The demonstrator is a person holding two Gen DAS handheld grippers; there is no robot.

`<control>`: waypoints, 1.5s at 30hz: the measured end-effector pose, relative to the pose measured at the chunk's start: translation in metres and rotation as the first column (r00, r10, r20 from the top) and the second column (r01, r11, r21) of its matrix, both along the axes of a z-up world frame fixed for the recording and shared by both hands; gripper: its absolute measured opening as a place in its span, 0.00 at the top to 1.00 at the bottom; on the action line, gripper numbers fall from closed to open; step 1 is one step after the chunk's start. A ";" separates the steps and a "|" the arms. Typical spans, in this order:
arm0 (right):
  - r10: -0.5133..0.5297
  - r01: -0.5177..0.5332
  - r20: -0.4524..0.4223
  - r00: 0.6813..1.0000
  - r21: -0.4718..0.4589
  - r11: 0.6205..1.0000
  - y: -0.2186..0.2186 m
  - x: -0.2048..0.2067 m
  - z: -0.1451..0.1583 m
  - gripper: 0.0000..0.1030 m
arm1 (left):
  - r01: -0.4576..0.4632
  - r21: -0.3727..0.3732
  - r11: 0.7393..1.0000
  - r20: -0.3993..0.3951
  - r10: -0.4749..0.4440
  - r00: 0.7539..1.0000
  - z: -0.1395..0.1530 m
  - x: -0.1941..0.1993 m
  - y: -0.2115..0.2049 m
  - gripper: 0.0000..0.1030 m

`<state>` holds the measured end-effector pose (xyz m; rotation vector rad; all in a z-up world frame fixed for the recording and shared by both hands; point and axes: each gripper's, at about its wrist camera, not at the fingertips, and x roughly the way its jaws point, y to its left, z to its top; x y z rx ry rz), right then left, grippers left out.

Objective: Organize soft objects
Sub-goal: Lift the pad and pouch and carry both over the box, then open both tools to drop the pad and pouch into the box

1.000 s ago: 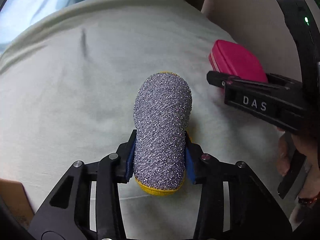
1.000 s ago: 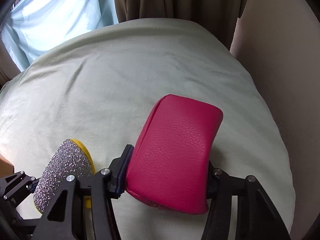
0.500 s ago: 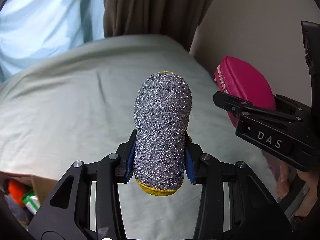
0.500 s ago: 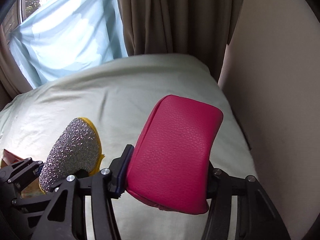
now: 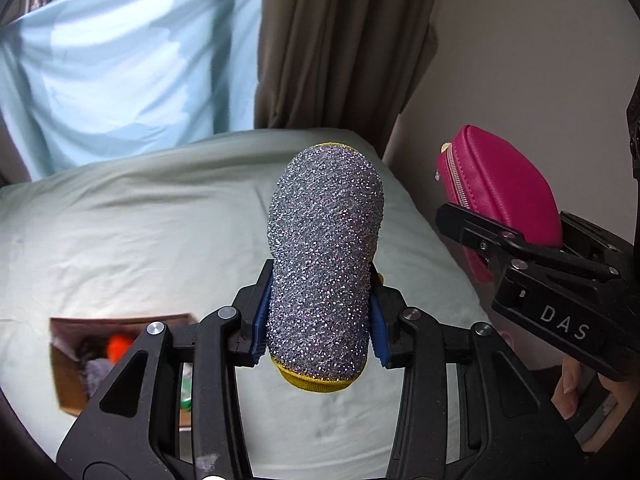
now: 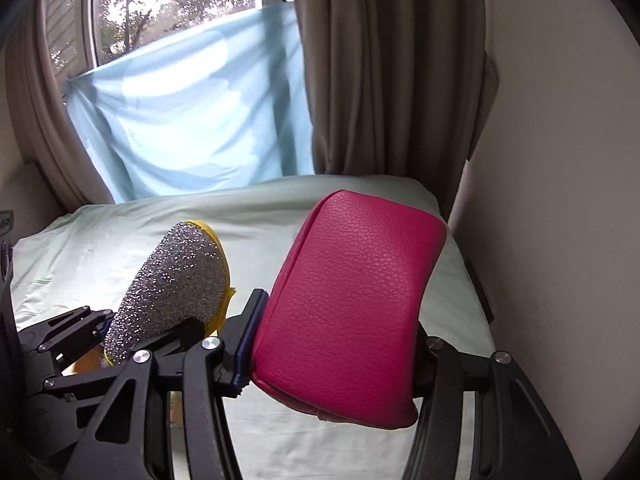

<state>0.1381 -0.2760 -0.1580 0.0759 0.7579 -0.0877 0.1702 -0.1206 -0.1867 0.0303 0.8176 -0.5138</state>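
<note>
My left gripper (image 5: 320, 316) is shut on a silver glitter scrub sponge (image 5: 326, 248) with a yellow underside, held up above the bed. The sponge also shows in the right wrist view (image 6: 176, 280), low on the left. My right gripper (image 6: 336, 344) is shut on a pink leather pouch (image 6: 352, 304) with a zip, also held in the air. The pouch (image 5: 500, 196) and the right gripper (image 5: 532, 276) appear at the right of the left wrist view, beside the sponge and apart from it.
A pale green bed sheet (image 5: 140, 232) lies below both grippers. An open cardboard box (image 5: 76, 352) with an orange item and other things sits on the bed at lower left. Brown curtains (image 6: 380, 64), a light blue cloth (image 6: 192, 112) over the window and a beige wall (image 6: 560, 160) stand behind.
Both grippers have lifted and tilted up with their objects. The curtain, window and blue cloth have come into view, and the cardboard box now shows at the lower left.
</note>
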 end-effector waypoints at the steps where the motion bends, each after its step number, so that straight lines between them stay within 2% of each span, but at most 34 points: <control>1: 0.006 -0.006 0.004 1.000 0.004 1.000 0.013 -0.005 0.007 0.51 | -0.008 0.004 1.000 0.006 0.008 1.000 0.007 -0.007 0.013 0.64; 4: 0.025 -0.025 0.012 1.000 0.018 1.000 0.049 -0.016 0.022 0.51 | -0.034 0.014 0.999 0.016 0.034 0.999 0.024 -0.022 0.054 0.64; 8: 0.058 -0.058 0.000 0.998 0.048 0.997 0.101 -0.025 0.028 0.51 | -0.076 0.032 0.997 0.003 0.076 0.997 0.026 -0.029 0.111 0.64; 16: 0.102 -0.097 -0.055 0.993 0.089 0.991 0.194 -0.005 0.004 0.51 | -0.136 0.046 0.990 -0.091 0.139 0.986 -0.003 -0.004 0.211 0.64; 23: 0.083 -0.062 -0.134 0.987 0.151 0.987 0.245 0.023 -0.034 0.51 | -0.162 0.102 0.982 -0.174 0.178 0.968 -0.037 0.019 0.289 0.64; 28: 0.075 -0.036 -0.219 0.973 0.178 0.983 0.266 0.044 -0.074 0.51 | -0.192 0.122 0.974 -0.265 0.218 0.939 -0.076 0.038 0.316 0.64; 34: 0.118 -0.059 -0.336 0.935 0.179 0.982 0.278 0.069 -0.129 0.51 | -0.195 0.166 0.967 -0.348 0.242 0.906 -0.130 0.067 0.320 0.64; 37: 0.163 -0.113 -0.375 0.913 0.153 0.982 0.285 0.079 -0.162 0.51 | -0.196 0.187 0.963 -0.389 0.256 0.885 -0.158 0.083 0.320 0.64; 41: 0.244 -0.226 -0.403 0.882 0.093 0.970 0.296 0.091 -0.198 0.51 | -0.172 0.229 0.958 -0.414 0.256 0.873 -0.190 0.107 0.317 0.64; 45: 0.299 -0.295 -0.414 0.860 0.075 0.953 0.305 0.099 -0.221 0.51 | -0.168 0.237 0.957 -0.441 0.260 0.859 -0.206 0.117 0.313 0.64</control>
